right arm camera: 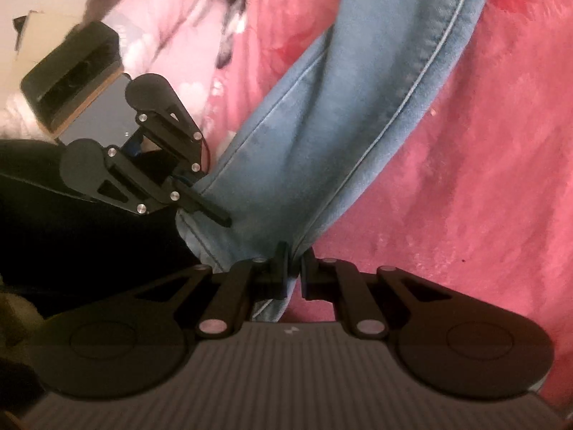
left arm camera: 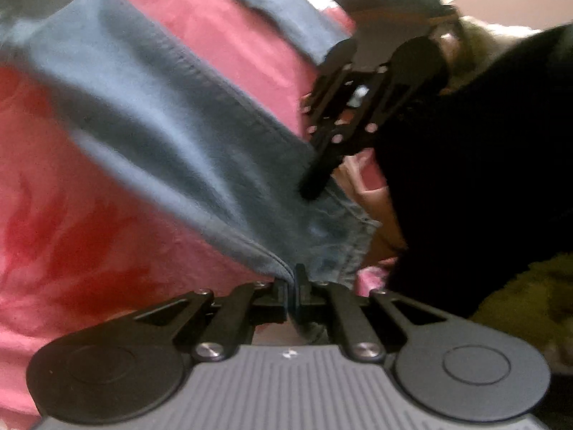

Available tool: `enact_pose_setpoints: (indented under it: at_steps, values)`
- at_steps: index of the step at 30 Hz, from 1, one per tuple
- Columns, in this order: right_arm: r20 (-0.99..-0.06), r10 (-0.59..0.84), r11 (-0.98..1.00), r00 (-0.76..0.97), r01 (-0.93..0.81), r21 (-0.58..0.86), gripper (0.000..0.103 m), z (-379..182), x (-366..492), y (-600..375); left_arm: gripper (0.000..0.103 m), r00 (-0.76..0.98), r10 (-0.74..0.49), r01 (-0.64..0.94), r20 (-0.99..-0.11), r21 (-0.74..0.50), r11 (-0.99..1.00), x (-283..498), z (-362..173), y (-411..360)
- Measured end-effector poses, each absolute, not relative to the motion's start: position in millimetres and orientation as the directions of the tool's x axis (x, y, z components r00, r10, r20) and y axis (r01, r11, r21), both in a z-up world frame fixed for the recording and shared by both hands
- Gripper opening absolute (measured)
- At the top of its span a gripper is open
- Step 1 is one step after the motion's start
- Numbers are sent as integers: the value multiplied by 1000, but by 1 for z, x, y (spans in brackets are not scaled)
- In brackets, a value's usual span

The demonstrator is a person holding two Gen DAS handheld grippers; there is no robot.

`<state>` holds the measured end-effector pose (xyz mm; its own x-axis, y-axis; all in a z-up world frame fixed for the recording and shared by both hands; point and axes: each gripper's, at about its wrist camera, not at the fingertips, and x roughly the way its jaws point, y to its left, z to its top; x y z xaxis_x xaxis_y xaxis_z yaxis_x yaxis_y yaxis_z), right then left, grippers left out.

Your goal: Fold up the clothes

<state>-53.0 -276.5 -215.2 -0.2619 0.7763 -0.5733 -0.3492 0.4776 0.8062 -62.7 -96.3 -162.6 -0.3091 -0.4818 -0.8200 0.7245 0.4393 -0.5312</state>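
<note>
L gripper (left arm camera: 294,286) clamped on jeans (left arm camera: 172,118) hem | R gripper (right arm camera: 294,265) clamped on jeans | red blanket (right arm camera: 483,161) under

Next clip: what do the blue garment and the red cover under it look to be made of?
Blue garment: looks like denim, matte and faded, with raised double-stitched seams; likely jeans, though blur leaves the weave unclear. Red cover: seems a plush fleece blanket, soft napped surface with a mottled darker pattern; fibre type cannot be told.

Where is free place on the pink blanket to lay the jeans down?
Bare pink blanket lies open beside the jeans. It is crowded near the dark clothing, where the left gripper and right gripper pinch the denim.
</note>
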Motion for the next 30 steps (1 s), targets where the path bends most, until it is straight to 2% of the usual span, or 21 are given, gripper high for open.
enact_pose_setpoints:
  at_steps: [3,10,19,21,25,27,30]
  values:
    - [-530,810,428,-252,-364,827,5,-205,-57,-279,3,-304,-502,779,-810,-515,358,-68,-145,-94]
    - [-595,755,479,-276,-389,787,5,-217,-58,-267,3,-331,-408,796,-851,-484,363,-71,-181,-111]
    - [-675,683,545,-278,-422,725,5,-223,-56,-245,4,-363,-345,784,-865,-484,389,-79,-209,-117]
    - [-712,646,583,-275,-425,693,8,-230,-60,-240,10,-396,-320,762,-861,-502,410,-80,-217,-120]
    - [-753,589,639,-294,-401,656,11,-238,-67,-225,31,-432,-282,754,-857,-514,408,-82,-219,-114]
    - [-753,582,647,-306,-386,657,20,-236,-70,-227,31,-417,-285,763,-863,-503,406,-79,-213,-104]
    - [-765,574,651,-294,-403,643,26,-229,-74,-239,31,-374,-296,767,-879,-472,435,-66,-203,-91]
